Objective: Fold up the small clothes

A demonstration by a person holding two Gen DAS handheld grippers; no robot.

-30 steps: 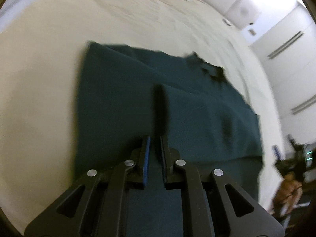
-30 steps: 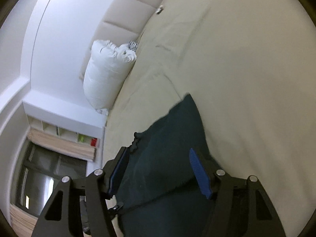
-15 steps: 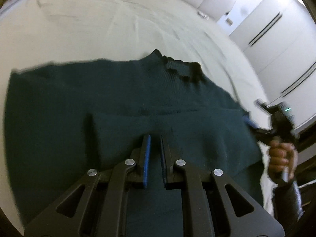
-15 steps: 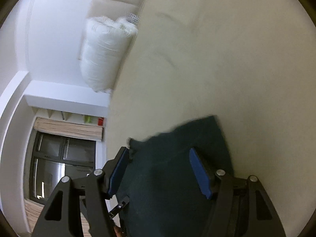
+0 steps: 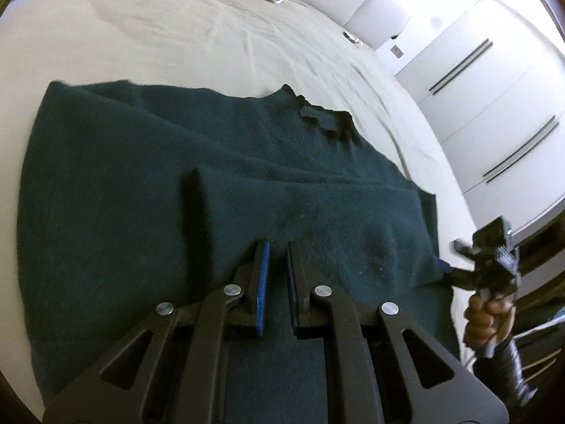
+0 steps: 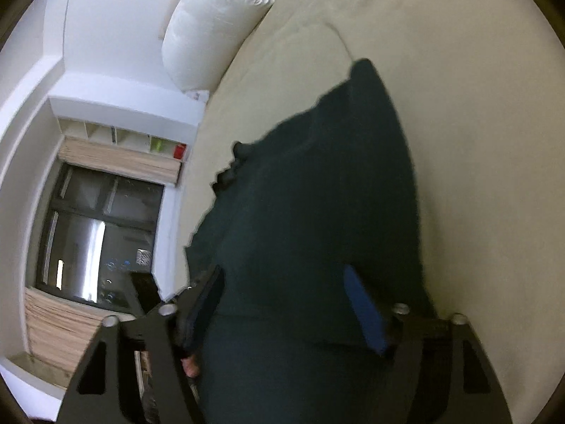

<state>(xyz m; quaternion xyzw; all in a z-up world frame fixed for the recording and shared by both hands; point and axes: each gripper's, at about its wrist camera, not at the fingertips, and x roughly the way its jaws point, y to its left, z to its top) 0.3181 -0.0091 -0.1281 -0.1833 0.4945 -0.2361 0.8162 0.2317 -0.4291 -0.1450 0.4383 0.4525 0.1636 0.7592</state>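
Nearest us, our left gripper (image 5: pixel 277 275) pinches a fold of the dark green sweater (image 5: pixel 141 194). Our right gripper (image 6: pixel 286 304) is closing, sweater cloth between its jaws. The sweater lies flat on the cream bed (image 5: pixel 176 28).

A dark green sweater (image 5: pixel 141 212) is spread on the bed (image 5: pixel 176 28). The left claw (image 5: pixel 277 282) is held nearly closed above it. The right claw (image 5: pixel 445 266) is seen at three o'clock.
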